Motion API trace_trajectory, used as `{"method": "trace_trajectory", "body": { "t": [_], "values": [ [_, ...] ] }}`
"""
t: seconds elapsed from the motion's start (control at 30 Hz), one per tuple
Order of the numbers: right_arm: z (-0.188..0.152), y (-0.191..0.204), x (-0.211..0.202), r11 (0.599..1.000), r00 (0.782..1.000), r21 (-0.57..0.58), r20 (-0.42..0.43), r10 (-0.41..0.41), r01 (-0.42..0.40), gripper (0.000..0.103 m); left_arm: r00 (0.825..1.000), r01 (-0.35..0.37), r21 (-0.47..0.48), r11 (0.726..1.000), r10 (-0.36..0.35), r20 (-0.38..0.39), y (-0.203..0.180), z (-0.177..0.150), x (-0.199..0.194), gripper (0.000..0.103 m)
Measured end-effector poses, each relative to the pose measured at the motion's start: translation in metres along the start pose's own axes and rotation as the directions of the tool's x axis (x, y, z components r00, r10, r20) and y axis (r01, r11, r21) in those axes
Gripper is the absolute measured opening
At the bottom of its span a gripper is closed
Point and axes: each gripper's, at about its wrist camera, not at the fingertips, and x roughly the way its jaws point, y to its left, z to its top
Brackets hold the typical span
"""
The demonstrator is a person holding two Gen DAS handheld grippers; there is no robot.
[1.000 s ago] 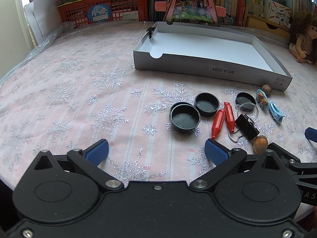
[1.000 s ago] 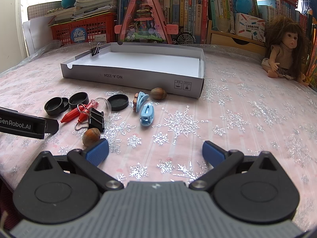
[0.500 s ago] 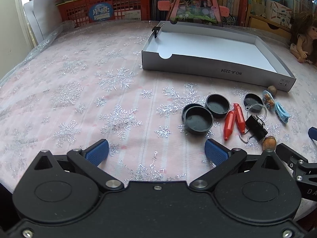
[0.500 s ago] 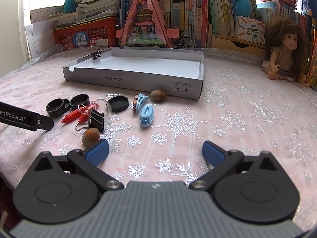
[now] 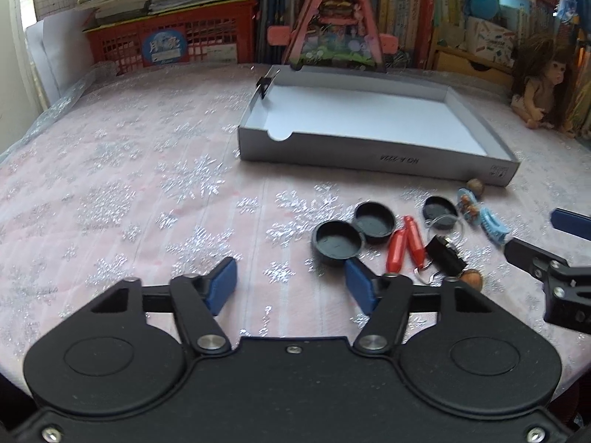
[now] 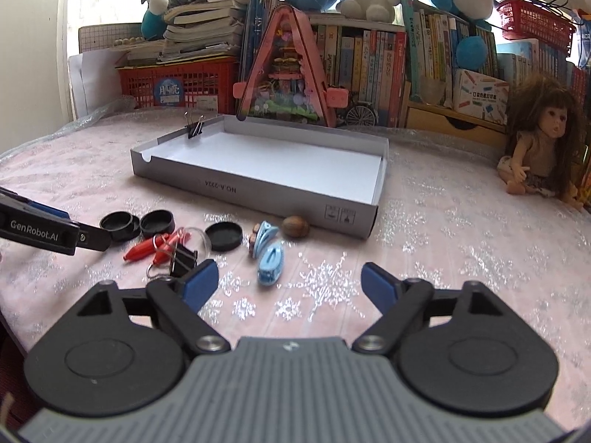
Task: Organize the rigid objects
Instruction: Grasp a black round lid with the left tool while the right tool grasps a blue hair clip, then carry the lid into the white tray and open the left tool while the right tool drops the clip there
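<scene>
An empty grey cardboard tray (image 5: 376,153) (image 6: 258,188) lies on the pink snowflake tablecloth. In front of it lie small items: black round lids (image 5: 337,240) (image 6: 157,220), red clips (image 5: 404,247) (image 6: 155,249), a black binder clip (image 5: 445,256) (image 6: 183,260), blue hair clips (image 5: 489,225) (image 6: 271,262) and nuts (image 5: 471,278) (image 6: 295,226). My left gripper (image 5: 291,286) is open and empty, just left of the lids. My right gripper (image 6: 290,288) is open and empty, near the blue hair clip.
A binder clip (image 6: 195,125) is clipped on the tray's far left wall. A doll (image 6: 539,147) sits at the right. A red basket (image 6: 177,81), a pink toy house (image 6: 286,74) and books line the back edge.
Both grippers have risen and tilted, so the views show more of the back shelf. The left gripper's jaws have narrowed a little. No object has moved.
</scene>
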Motion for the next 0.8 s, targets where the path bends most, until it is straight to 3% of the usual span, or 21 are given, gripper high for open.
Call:
{"method": "trace_trajectory", "body": {
  "t": [0.13,0.3,0.43,0.5,0.6,0.67,0.8],
  "values": [
    [0.005,0.000,0.009,1.000,1.000,-0.003,-0.021,0.010,-0.010,0.076,0.999,0.044,0.040,0.998,-0.045,0.030,-0.006,-0.001,-0.001,0.048],
    [0.005,0.002,0.025,1.000,0.998,0.012,-0.064,-0.001,0.002,0.051,0.992,0.081,0.097,0.992,-0.089,0.085,-0.013,-0.002,0.000,0.046],
    [0.002,0.006,0.032,1.000,0.997,0.002,-0.081,0.006,-0.005,0.045,0.993,0.076,0.099,0.992,-0.085,0.082,-0.015,-0.002,0.008,0.045],
    [0.001,0.010,0.033,1.000,0.997,-0.016,-0.075,0.005,-0.006,0.039,0.992,0.091,0.090,0.992,-0.098,0.075,-0.014,-0.001,0.012,0.040],
    [0.001,0.013,0.035,1.000,0.998,-0.026,-0.070,0.002,-0.004,0.039,0.993,0.100,0.080,0.992,-0.105,0.062,-0.013,-0.002,0.019,0.031],
    [0.001,0.013,0.037,1.000,0.998,-0.019,-0.068,-0.005,0.004,0.049,0.992,0.098,0.079,0.992,-0.103,0.069,-0.013,-0.002,0.020,0.030],
    [0.000,0.013,0.038,1.000,0.998,-0.014,-0.061,0.000,-0.001,0.049,0.992,0.093,0.091,0.991,-0.100,0.075,-0.015,-0.002,0.021,0.030]
  ]
}}
